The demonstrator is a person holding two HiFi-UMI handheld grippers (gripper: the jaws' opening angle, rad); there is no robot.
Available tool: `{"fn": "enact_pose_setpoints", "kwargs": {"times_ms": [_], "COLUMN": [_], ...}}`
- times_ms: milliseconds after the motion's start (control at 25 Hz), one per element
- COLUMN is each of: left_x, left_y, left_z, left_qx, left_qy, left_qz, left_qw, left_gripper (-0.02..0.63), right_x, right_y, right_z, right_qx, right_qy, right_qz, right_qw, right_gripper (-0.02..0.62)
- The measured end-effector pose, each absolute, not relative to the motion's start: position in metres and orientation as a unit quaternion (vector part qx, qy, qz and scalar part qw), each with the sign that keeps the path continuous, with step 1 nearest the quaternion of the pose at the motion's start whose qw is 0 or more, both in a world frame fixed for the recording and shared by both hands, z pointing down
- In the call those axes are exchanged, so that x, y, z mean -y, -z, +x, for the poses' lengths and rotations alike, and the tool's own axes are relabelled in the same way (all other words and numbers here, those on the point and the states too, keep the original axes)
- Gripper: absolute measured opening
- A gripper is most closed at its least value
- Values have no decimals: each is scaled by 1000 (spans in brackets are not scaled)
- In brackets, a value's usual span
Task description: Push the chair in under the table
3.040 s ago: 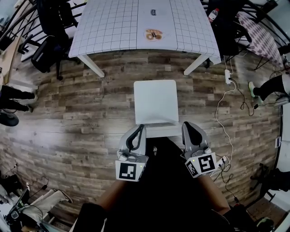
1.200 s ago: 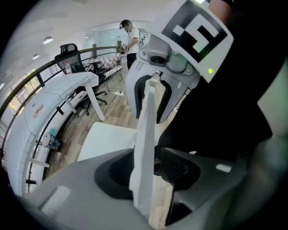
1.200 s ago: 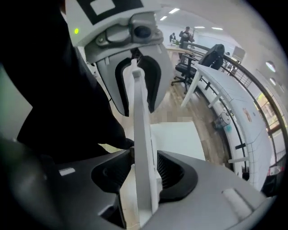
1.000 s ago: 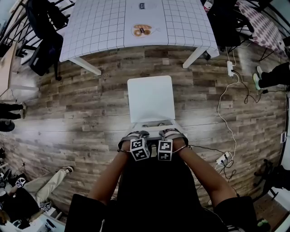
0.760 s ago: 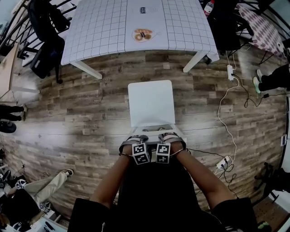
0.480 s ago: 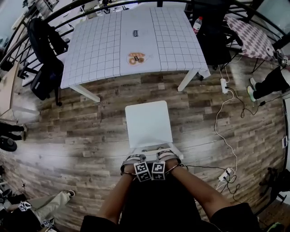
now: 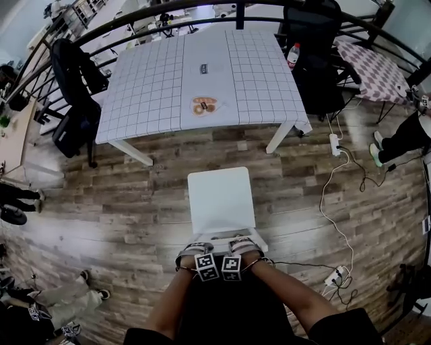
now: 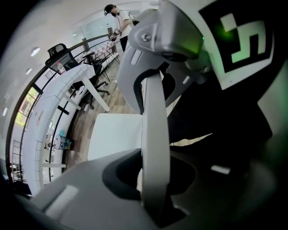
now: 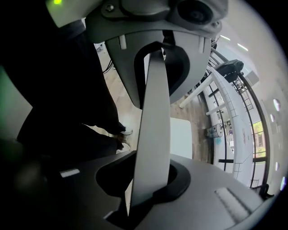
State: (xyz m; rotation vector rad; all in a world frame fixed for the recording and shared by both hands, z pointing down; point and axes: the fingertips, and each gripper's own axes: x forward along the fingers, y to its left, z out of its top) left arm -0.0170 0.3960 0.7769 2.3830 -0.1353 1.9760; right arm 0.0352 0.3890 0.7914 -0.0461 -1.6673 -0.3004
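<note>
Plank floor (image 7: pixel 121 202) ringed by a curved black railing (image 7: pixel 121 17), evenly lit from overhead.

On my feed, brown and grey boards run across the room. A black office chair (image 7: pixel 77 114) stands at the left near a wooden desk (image 7: pixel 13 135). A second one (image 7: pixel 313 74) sits at the upper right, beside a side table with a checked cloth (image 7: pixel 374 67). A white power strip (image 7: pixel 335 143) lies on the boards at the right, and its cable (image 7: pixel 323 205) trails down over them. The left gripper view shows a bright window (image 8: pixel 24 108) far off and ceiling lamps (image 8: pixel 35 51) glowing.
</note>
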Motion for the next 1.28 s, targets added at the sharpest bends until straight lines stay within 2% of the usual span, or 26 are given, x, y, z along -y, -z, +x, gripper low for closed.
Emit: {"fn": "enact_pose_setpoints", "kwargs": {"times_ms": [240, 1280], "left_x": [-391, -258], "left_y": [-771, -753], "left_z": [-12, -21], "left_qx": [60, 70], "left_qy": [-640, -624], "left_qz": [764, 772], "left_qw": [65, 96], "left_gripper": [89, 95], "right_x": [-382, -248], "right_y": [-786, -766], "right_z": [37, 25], "right_qx": [750, 762], "right_qy": [124, 81], "right_qz": [-17, -42], "right_qw": [650, 641], "right_gripper": [91, 81]}}
